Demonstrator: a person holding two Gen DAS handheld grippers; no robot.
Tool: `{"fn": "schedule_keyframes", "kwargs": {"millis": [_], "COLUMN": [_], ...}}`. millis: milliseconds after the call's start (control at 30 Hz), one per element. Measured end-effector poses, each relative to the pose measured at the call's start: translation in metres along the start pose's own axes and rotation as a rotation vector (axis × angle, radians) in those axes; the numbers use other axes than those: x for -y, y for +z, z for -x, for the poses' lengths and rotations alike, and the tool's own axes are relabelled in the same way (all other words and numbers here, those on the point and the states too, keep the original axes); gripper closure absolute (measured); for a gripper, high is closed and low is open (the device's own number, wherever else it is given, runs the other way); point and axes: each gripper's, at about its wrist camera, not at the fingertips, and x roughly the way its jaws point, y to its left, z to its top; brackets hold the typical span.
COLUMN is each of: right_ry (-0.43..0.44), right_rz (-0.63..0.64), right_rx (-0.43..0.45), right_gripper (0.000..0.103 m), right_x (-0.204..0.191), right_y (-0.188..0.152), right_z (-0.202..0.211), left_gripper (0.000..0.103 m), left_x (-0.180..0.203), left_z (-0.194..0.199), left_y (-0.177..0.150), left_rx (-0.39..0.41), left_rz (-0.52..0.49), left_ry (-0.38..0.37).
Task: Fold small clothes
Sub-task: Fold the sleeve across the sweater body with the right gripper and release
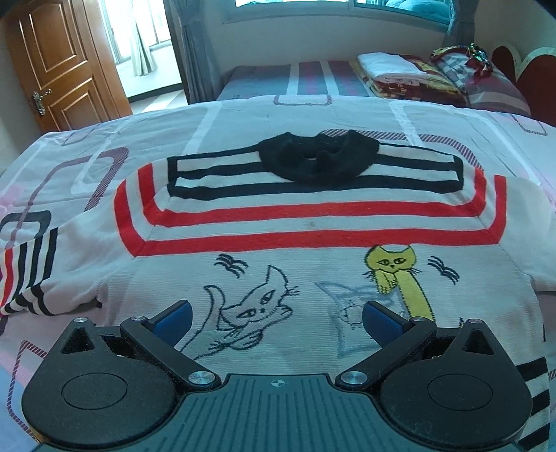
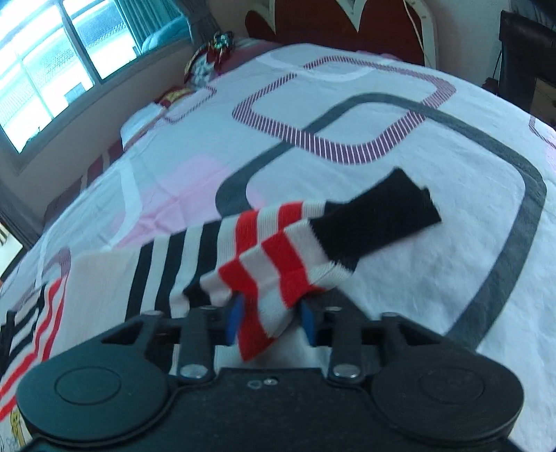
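Note:
A small white sweater (image 1: 278, 243) with red and black stripes, a black collar (image 1: 318, 158) and cat drawings lies flat on the bed. My left gripper (image 1: 276, 313) is open and empty, low over the sweater's lower front, blue pads apart. My right gripper (image 2: 271, 321) is shut on the striped sleeve (image 2: 278, 257), near its black cuff (image 2: 378, 215), and holds it lifted off the bedsheet. The sweater's body (image 2: 104, 278) trails off to the left in the right wrist view.
The bed has a white sheet (image 1: 243, 118) with rounded-rectangle patterns. Folded laundry (image 1: 399, 73) is stacked at the far right by the red headboard (image 2: 312, 21). A wooden door (image 1: 59, 62) stands far left, and windows (image 2: 52, 62) are behind.

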Motion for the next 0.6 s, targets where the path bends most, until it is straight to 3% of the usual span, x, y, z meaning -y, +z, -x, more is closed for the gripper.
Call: {"fn": "schedule_keyframes", "kwargs": {"millis": [100,200,367,467,600], "right_ry": [0.015,0.057,0.231,0.358,0.461], "right_rz": [0.0,0.076,0.29,0.406,0.53], "right_rx": [0.039,0.118,0.179,0.136,-0.004], "right_gripper": [0.089,0.092,0.092,0.092,0.092], "right_x": [-0.003,-0.029,-0.126,-0.194,-0.267], "right_y": [0.004,0.008,0.003,-0.025,-0.085], "right_z": [0.002,0.018,0.051,0.062,0.058], "left_gripper": [0.0,0.0,0.0,0.0,0.0], "left_x": [-0.008,-0.02,-0.05,-0.071,-0.096], "left_z": [-0.001,-0.001,-0.003,-0.006,-0.012], "left_y": [0.001,0.002,0.009,0.01,0.011], "left_rx": [0.007,0.013,0.022,0.022,0.016], "left_rz": [0.002,0.01,0.058,0.099,0.143], "left_ry": [0.007,-0.006,-0.049,-0.066,-0.096]}}
